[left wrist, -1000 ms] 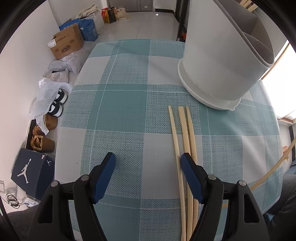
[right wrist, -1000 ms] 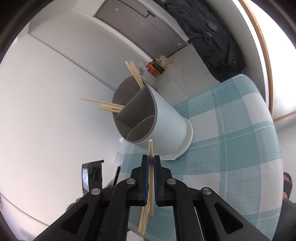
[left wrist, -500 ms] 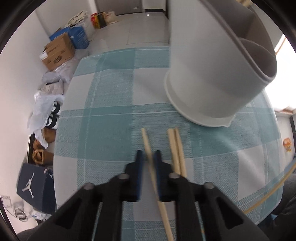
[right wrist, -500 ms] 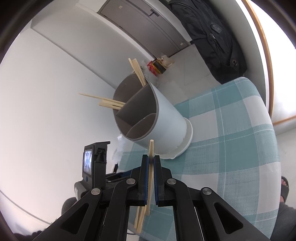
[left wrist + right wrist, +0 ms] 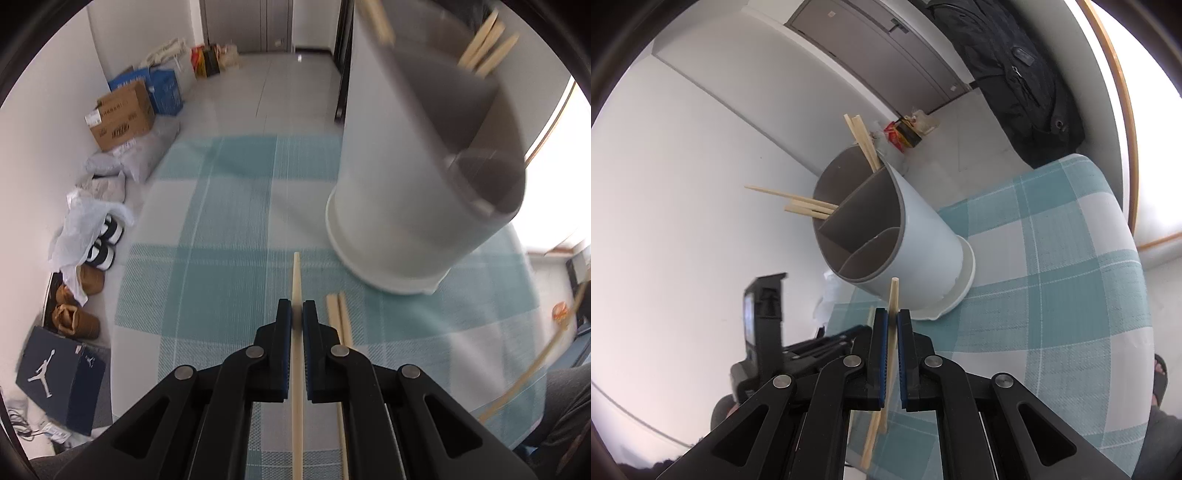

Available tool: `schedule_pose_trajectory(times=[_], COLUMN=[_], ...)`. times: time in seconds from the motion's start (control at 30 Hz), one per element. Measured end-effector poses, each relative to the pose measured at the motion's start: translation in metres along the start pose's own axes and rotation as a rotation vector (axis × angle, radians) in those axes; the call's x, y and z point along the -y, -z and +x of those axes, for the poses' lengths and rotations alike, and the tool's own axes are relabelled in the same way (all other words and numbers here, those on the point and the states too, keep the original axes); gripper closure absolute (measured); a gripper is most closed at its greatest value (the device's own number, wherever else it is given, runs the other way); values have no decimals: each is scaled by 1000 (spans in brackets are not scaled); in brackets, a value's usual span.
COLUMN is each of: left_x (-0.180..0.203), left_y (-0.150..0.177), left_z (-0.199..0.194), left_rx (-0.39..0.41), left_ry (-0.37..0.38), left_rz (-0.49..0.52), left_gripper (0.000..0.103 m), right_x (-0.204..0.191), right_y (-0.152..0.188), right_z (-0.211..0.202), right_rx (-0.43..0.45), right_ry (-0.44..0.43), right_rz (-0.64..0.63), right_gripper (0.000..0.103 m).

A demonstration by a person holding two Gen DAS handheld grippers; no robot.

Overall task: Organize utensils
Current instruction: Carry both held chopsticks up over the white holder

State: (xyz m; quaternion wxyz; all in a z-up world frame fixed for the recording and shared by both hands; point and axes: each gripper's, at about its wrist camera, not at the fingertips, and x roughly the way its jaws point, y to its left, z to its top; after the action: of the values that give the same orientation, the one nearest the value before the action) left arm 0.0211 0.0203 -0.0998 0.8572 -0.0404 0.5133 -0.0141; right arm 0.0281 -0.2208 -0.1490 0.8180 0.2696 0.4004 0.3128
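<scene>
- Left wrist view: the left gripper [image 5: 296, 314] has its fingers [image 5: 283, 317] pressed onto a single chopstick [image 5: 296, 280], pinching it along its length. The stick runs straight out ahead, its tip pointing toward the open cloth short of the holder [image 5: 406, 206]. My guess is it is gripped lengthwise so it can be tipped up and dropped end-first into a compartment.
- Two more chopsticks [image 5: 338, 317] lie flat on the table [image 5: 221, 236] just right of the fingers, side by side, not yet picked up.
- The holder stands near, ahead and to the right, with sticks [image 5: 484, 51] already poking from its far compartment. This view is blurred, so I cannot tell whether the pinched stick is lifted off the cloth or resting on it. Its rear end is cut off at the lower edge, and the two loose sticks pass behind the gripper body.
- Right wrist view: the right gripper [image 5: 893, 317] is also closed, fingers [image 5: 880, 325] nipping a chopstick [image 5: 893, 295] whose tip stands just beside the holder's [image 5: 886, 229] near rim. It seems poised high so the stick can go into one of the three compartments.
- Sticks [image 5: 798, 201] lean out of the far compartment; the two nearer ones look bare, though their bottoms are hidden.
- Below the fingers the stick looks doubled, so there may be a second one behind; I cannot tell. The left gripper shows only partly at lower left.
</scene>
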Motion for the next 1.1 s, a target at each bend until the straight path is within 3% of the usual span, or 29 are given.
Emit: schedule_pose_trajectory(times=[0.3, 0.67, 1.1], left_x=[-10, -23, -26], left_y=[-1, 10, 23], left_z=[-37, -62, -91], left_rx=[191, 257, 339], left_ry=[85, 110, 155], left_rz=[-73, -92, -124], left_gripper=[101, 101, 101], right_x=[-10, -45, -63], right_y=[4, 13, 17], right_z=[-5, -13, -13], right_rx=[33, 68, 96], right_ry=[1, 13, 38], right_rz=[-43, -196, -248], right_gripper=[99, 99, 99])
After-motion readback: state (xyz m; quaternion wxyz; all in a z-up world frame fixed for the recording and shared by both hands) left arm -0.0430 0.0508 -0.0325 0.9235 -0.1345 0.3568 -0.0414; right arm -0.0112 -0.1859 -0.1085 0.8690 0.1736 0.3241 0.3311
